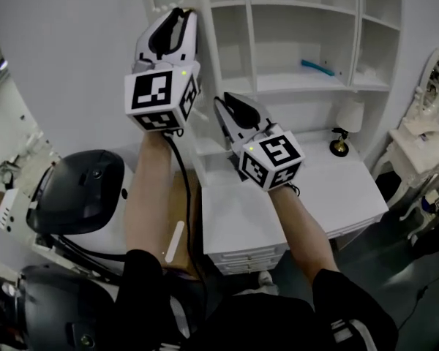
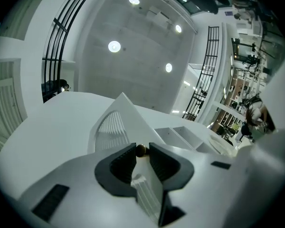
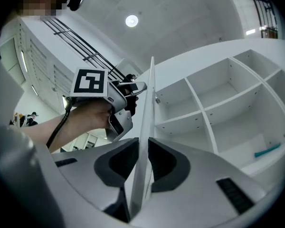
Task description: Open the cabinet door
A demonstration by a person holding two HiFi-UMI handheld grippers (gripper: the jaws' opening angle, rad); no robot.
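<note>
While the cabinet showed its shelves, its door stood open, upright and edge-on to the right gripper. The door's long axis ran straight up between that gripper's jaws, which pinched the free edge. The left gripper sat higher, on the door's outer face, with its jaws pressed onto the small brown knob. With both grippers on the door, any further swing would probably carry it away from the shelves, toward the left gripper's side.
</note>
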